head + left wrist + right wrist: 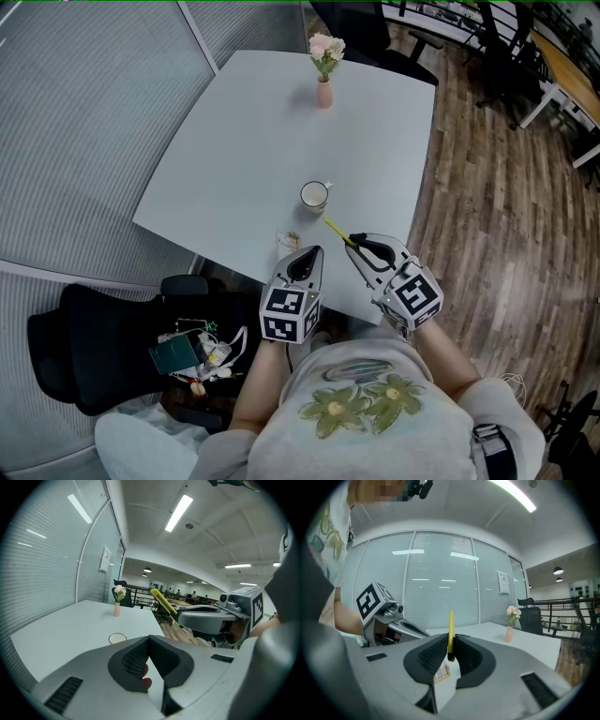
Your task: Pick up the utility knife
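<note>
Right gripper is clenched on the utility knife. In the right gripper view the yellow knife stands upright between the two ribbed pads, pinched near its lower end, with most of its length sticking out past the tips. In the head view it runs out of the jaws toward 10 o'clock. In the left gripper view we see the knife tilted up out of the right jaws, clear of the tabletop.

Left gripper sits at 9 o'clock of the right one, near but apart. Its jaws meet at the tips with nothing clamped. Something red shows through the gap below the tips; we can't tell what it is.

Surface is a white table, and both grippers are at its near edge. A cup stands at 11 o'clock of the knife tip, close but not touching. A small barcode tag lies on the table just beside the left tips; it also shows under the right jaws. A pink vase with flowers stands at 12 o'clock, at the far end.

Room:
- Wood floor at 3 o'clock.
- Glass wall with blinds at 9 o'clock.
- Black chair at 8 o'clock, with clutter on it.
- Strip lights on the ceiling.
</note>
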`<move>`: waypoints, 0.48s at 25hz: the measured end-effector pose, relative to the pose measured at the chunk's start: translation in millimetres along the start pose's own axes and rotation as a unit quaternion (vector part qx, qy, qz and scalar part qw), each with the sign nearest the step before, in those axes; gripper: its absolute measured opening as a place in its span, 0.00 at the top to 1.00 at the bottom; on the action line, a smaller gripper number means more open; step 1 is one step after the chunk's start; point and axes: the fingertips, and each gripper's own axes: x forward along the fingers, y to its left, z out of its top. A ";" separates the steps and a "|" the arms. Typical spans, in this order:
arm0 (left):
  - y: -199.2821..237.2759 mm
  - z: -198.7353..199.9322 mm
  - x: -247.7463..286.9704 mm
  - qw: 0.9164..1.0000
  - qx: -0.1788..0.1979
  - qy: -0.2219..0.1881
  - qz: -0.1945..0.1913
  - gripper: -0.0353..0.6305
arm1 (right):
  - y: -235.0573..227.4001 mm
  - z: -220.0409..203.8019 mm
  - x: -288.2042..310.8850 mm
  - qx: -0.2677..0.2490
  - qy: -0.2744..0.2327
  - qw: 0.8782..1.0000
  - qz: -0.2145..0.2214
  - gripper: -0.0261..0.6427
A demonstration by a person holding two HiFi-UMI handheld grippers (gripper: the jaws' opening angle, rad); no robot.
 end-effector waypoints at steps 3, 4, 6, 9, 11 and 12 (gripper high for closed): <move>-1.7 0.0 0.7 1.000 -0.001 0.002 -0.001 0.94 | -1.4 0.2 -1.9 0.002 0.001 1.000 -0.001 0.89; -2.0 0.3 1.0 1.000 -0.001 0.002 -0.001 0.94 | -1.7 0.4 -2.1 0.003 0.001 1.000 -0.001 0.89; -2.5 0.5 1.2 1.000 0.000 0.003 -0.002 0.94 | -1.8 0.7 -2.5 0.003 0.001 1.000 -0.002 0.89; -4.0 -0.2 0.9 1.000 0.000 0.002 -0.003 0.94 | -0.9 0.1 -4.2 0.002 -0.001 1.000 -0.002 0.89; -4.1 -0.7 0.3 1.000 0.001 0.002 -0.003 0.94 | 0.2 -0.4 -4.3 0.000 0.001 1.000 -0.001 0.89; -4.1 -0.9 -0.2 1.000 0.001 0.002 -0.004 0.94 | 0.9 -0.4 -4.2 0.000 0.001 1.000 -0.001 0.89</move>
